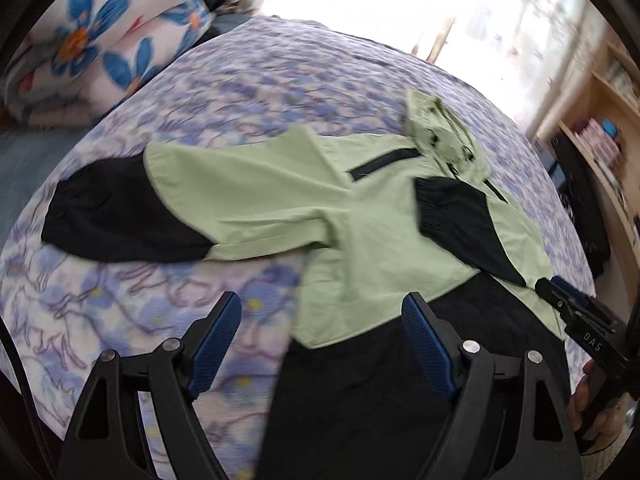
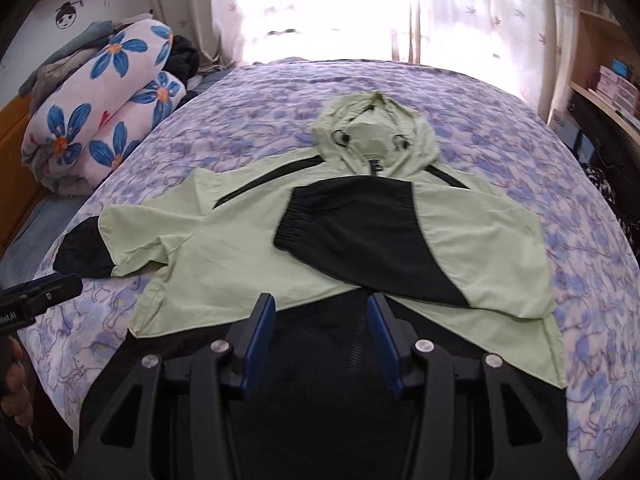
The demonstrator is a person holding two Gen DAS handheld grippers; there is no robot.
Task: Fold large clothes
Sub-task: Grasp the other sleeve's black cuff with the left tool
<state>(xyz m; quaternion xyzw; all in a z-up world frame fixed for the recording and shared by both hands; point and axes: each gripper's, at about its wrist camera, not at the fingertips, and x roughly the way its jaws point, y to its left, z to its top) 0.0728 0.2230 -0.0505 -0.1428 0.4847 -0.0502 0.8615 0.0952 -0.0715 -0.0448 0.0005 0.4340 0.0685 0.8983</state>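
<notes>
A light green hooded jacket with a black lower part lies front up on the bed, its hood toward the window. One sleeve with a black cuff is folded across the chest. The other sleeve stretches out to the left over the bedspread. My right gripper hovers open above the black hem, nothing between its blue pads. My left gripper is open wide over the jacket's lower left edge and holds nothing. Each gripper shows at the edge of the other's view.
The bed wears a purple floral bedspread. A rolled white quilt with blue flowers lies at the far left beside more piled bedding. Wooden shelves with boxes stand at the right. A bright curtained window is behind the bed.
</notes>
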